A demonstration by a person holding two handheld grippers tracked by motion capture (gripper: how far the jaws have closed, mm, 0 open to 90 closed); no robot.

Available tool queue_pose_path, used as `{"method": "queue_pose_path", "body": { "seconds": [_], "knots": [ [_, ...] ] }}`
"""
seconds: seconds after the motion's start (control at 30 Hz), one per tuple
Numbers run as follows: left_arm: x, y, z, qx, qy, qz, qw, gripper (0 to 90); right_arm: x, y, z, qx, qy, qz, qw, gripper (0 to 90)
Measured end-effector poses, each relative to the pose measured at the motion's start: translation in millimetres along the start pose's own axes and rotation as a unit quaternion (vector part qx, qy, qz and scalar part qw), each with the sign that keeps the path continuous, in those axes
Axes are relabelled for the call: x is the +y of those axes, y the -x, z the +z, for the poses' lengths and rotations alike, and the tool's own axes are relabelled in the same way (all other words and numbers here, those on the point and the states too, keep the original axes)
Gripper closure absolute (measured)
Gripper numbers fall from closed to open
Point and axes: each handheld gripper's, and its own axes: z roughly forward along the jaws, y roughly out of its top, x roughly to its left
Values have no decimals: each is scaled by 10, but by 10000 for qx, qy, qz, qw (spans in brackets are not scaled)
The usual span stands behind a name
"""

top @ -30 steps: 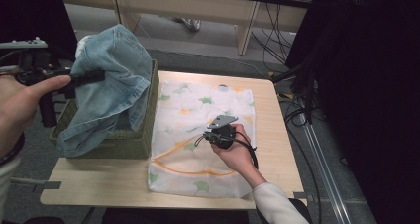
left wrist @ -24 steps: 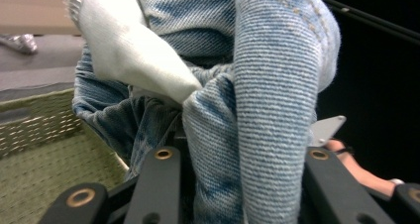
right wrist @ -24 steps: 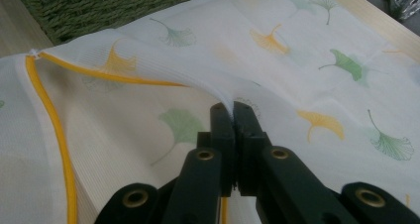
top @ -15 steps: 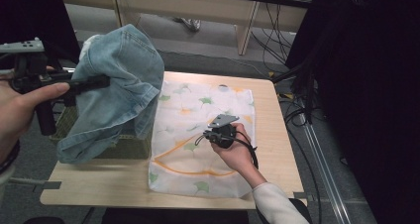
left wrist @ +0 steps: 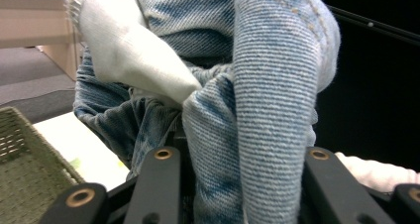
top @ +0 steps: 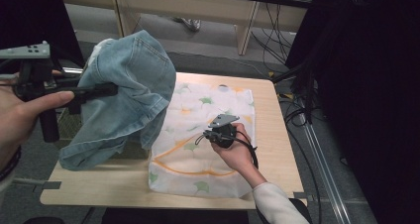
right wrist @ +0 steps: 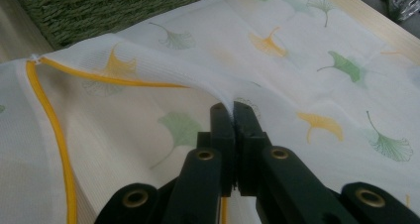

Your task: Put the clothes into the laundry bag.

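A pair of light blue jeans (top: 131, 92) hangs bunched in the air above the table's left side. My left gripper (top: 106, 89) is shut on a thick fold of it. In the left gripper view the denim (left wrist: 277, 85) fills the space between the jaws of that gripper (left wrist: 240, 157), with a white pocket lining turned out. A white mesh bag (top: 198, 169) printed with ginkgo leaves and edged in yellow lies flat on the table. My right gripper (top: 204, 136) rests on it, and that gripper (right wrist: 233, 109) is shut on a pinch of the bag's top layer (right wrist: 297, 60).
A green woven basket (top: 66, 122) stands at the table's left edge, mostly behind the hanging jeans; its wall (left wrist: 29, 174) is close by in the left gripper view. The wooden table (top: 277, 120) has bare room at right. Cables lie on the floor beyond.
My left gripper has carried the jeans up and to the right, off the basket and toward the bag. The right gripper has stayed on the bag.
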Motion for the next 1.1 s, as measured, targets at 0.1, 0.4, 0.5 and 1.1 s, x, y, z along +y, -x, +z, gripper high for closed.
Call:
{"method": "queue_pose_path", "body": {
  "seconds": [0.1, 0.4, 0.5, 1.1],
  "knots": [
    [4, 53, 12, -95, -26, 36, 9999, 654, 0, 1, 0, -1, -2, -3, 10000, 899],
    [0, 164, 71, -329, -127, 102, 9993, 654, 1, -1, -1, -8, 11, 23, 10000, 898],
    [1, 185, 81, -369, -144, 118, 9991, 654, 1, 1, -1, -7, 9, 22, 10000, 899],
    [-19, 373, 182, -736, -289, 237, 9966, 653, 0, 0, 2, 2, -3, 17, 10000, 899]
  ]
}}
